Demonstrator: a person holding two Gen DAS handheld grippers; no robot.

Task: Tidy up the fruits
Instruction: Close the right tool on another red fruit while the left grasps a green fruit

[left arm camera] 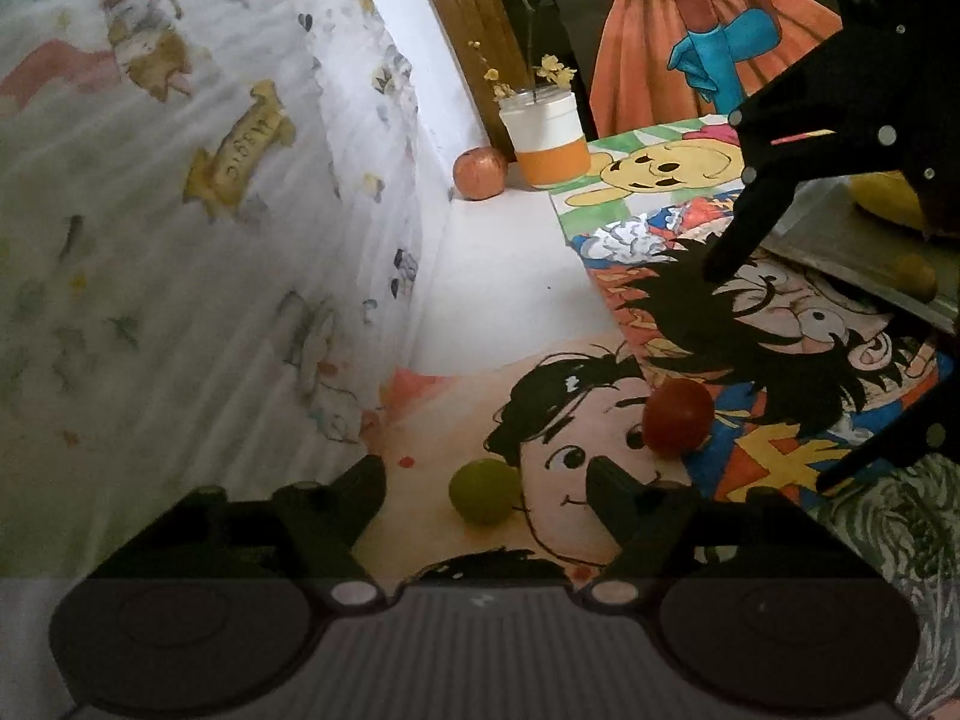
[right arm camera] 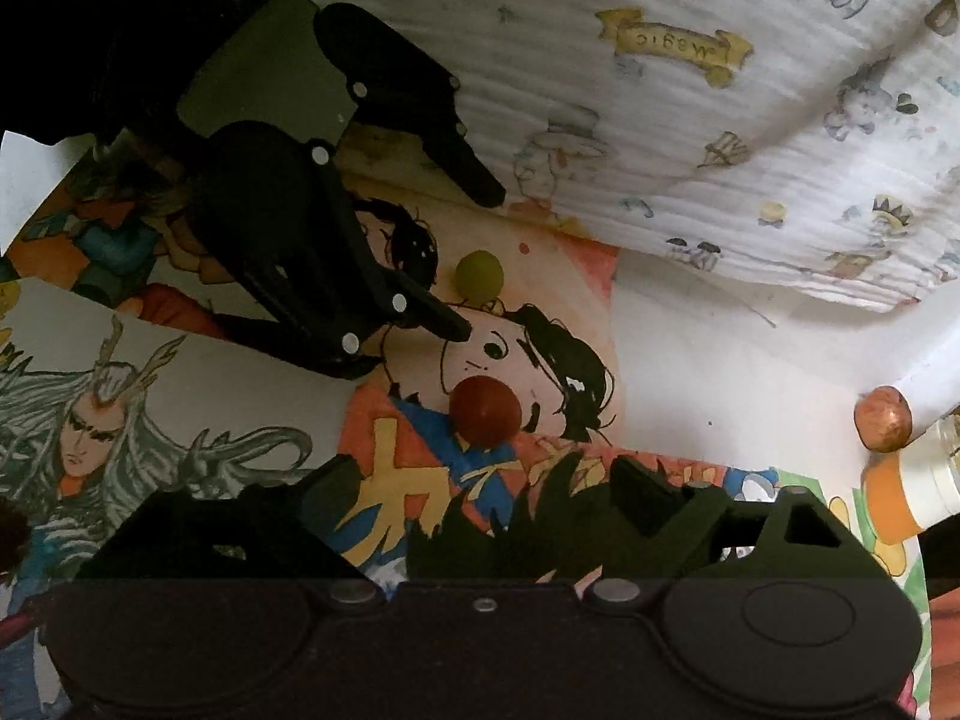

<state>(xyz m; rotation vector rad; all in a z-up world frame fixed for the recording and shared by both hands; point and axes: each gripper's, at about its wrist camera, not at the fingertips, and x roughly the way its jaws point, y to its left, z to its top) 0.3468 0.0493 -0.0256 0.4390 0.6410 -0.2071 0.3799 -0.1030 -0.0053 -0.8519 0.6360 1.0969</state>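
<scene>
The cartoon posters (left arm camera: 600, 432) cover most of the work surface, with a printed blanket (left arm camera: 180, 240) heaped along its nine o'clock side in the left wrist view. At about three o'clock in that view a grey tray (left arm camera: 840, 240) holds a yellow fruit (left arm camera: 888, 198); a small brownish fruit (left arm camera: 915, 276) also shows there, so I judge some sorting done, though the tray is largely hidden.

Three fruits lie loose. A reddish apple (left arm camera: 480, 173) sits at twelve o'clock, just beside the orange-and-white jar (left arm camera: 549, 138). The red fruit (right arm camera: 485, 411) lies on a poster, straight ahead of the right gripper (right arm camera: 480, 474), whose fingers stand wide and hold nothing; the fruit is near their tips but not between them. The green fruit (left arm camera: 485, 491) lies between the fingertips of the left gripper (left arm camera: 486, 480), whose jaws are well apart and do not appear to press on it.

Both grabs look imminent, neither made. Most of the job seems left.
</scene>
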